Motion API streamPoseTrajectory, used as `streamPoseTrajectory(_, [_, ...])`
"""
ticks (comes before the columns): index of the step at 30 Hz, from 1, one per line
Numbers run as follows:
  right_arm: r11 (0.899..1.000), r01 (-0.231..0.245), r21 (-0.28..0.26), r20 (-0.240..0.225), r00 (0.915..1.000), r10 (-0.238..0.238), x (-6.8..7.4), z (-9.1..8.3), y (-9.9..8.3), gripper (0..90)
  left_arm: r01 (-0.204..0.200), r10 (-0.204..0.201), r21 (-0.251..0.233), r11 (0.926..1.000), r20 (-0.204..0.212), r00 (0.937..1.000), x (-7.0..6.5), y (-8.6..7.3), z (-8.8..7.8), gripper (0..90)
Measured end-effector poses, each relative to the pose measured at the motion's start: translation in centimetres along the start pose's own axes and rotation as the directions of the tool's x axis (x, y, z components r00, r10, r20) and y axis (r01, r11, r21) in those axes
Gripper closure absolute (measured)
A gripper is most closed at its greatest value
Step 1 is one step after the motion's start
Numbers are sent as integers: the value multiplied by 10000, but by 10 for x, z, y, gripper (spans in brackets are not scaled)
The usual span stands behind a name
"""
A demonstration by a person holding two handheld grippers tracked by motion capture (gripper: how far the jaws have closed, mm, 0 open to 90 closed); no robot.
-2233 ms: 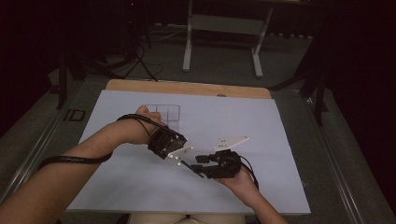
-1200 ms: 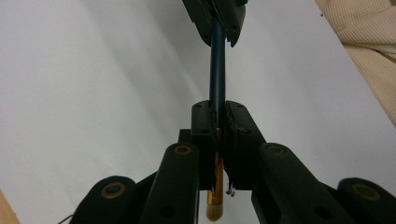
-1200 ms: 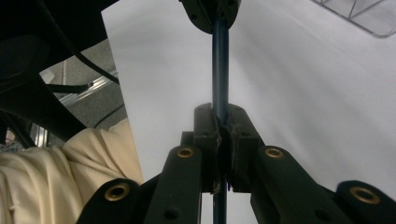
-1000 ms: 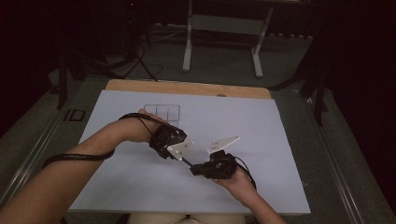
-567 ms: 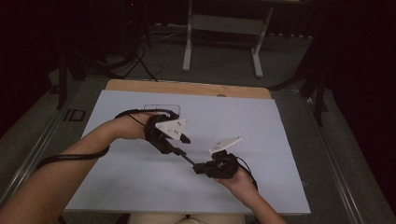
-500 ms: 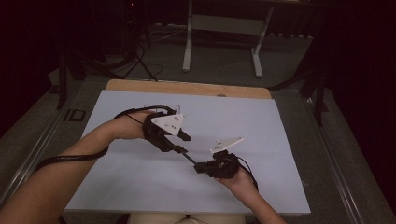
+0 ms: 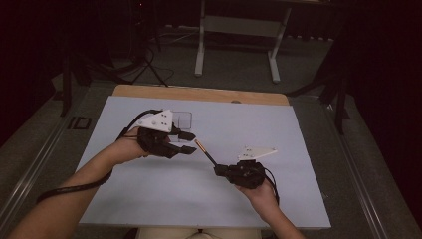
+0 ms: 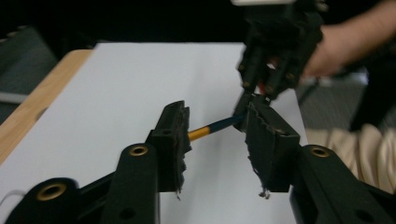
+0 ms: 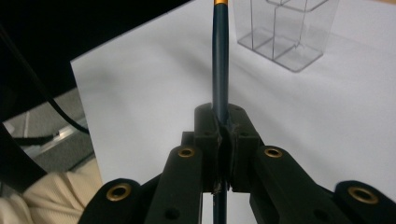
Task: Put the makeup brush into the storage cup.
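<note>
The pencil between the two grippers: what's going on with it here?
A person works two hand-held grippers over a white table. The right gripper is clamped on a dark blue pencil, which points toward the left gripper. The left gripper's jaws have just been opening; the pencil's orange end lies between them, but the pads are off it. It looks like a handover to the right gripper. A clear plastic box with compartments stands further back.
</note>
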State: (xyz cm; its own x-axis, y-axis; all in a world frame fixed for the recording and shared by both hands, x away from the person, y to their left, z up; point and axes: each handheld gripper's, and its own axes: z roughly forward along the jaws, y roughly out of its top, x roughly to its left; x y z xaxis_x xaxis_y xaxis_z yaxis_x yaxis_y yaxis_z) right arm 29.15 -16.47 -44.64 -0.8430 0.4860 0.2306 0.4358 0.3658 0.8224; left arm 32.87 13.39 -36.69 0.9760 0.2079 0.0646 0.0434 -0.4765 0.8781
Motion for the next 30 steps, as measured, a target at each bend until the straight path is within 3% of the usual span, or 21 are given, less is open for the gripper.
streamPoseTrajectory(1, [10000, 32, -82, 108, 9999, -31, 0, -1, 0, 851, 113, -117, -132, 9998, -239, 9996, -2, -3, -1, 454])
streamPoseTrajectory(3, [9991, -92, -403, 81, 9999, 95, 0, -3, -2, 851, 393, -398, -446, 9982, -106, 9992, -5, -10, -1, 428])
streamPoseTrajectory(7, [9946, 143, -1031, 58, 9999, -138, 1, -7, -1, 851, 866, -876, -702, 9938, -121, 9961, -13, -24, 11, 307])
streamPoseTrajectory(10, [9929, 226, -1166, 62, 9997, -220, 3, -8, 0, 851, 1162, -1169, -765, 9903, -48, 9931, -14, -28, 16, 306])
streamPoseTrajectory(12, [9925, 238, -1197, 46, 9997, -234, 4, -8, 0, 851, 1361, -1362, -909, 9865, 55, 9907, -13, -31, 20, 331])
streamPoseTrajectory(14, [9875, 444, -1511, -158, 9988, -473, 7, -9, 0, 851, 2092, -2086, -1412, 9676, 187, 9778, -10, -38, 27, 357])
streamPoseTrajectory(15, [9875, 444, -1511, -158, 9988, -473, 7, -9, 0, 851, 2092, -2086, -1412, 9676, 187, 9778, -10, -38, 27, 380])
streamPoseTrajectory(16, [9856, 566, -1591, -209, 9979, -607, 8, -9, 0, 851, 2311, -2288, -1576, 9601, 325, 9729, -10, -40, 30, 401])
streamPoseTrajectory(20, [9828, 656, -1726, -218, 9973, -704, 9, -9, 0, 851, 2566, -2501, -1869, 9483, 583, 9665, -12, -43, 40, 452])
streamPoseTrajectory(21, [9828, 656, -1726, -218, 9973, -704, 9, -9, 0, 851, 2566, -2501, -1869, 9483, 583, 9665, -12, -43, 40, 488])
streamPoseTrajectory(22, [9822, 690, -1746, -217, 9970, -739, 9, -9, 0, 851, 2665, -2568, -2012, 9426, 733, 9637, -12, -43, 41, 488])
streamPoseTrajectory(24, [9790, 744, -1900, -239, 9965, -803, 10, -10, 0, 851, 2660, -2547, -2190, 9388, 787, 9638, -13, -42, 42, 530])
streamPoseTrajectory(26, [9759, 899, -1988, -214, 9951, -961, 11, -11, 0, 851, 2839, -2689, -2583, 9234, 926, 9587, -13, -41, 43, 553])
streamPoseTrajectory(27, [9759, 899, -1988, -214, 9951, -961, 11, -11, 0, 851, 2839, -2689, -2583, 9234, 926, 9587, -13, -41, 43, 581])
streamPoseTrajectory(28, [9742, 934, -2054, -309, 9943, -1018, 12, -11, 0, 851, 2876, -2675, -2741, 9177, 1088, 9574, -14, -40, 43, 588])
streamPoseTrajectory(30, [9735, 981, -2064, -246, 9941, -1054, 13, -10, 0, 851, 2875, -2629, -2757, 9172, 1231, 9569, -13, -39, 43, 606])
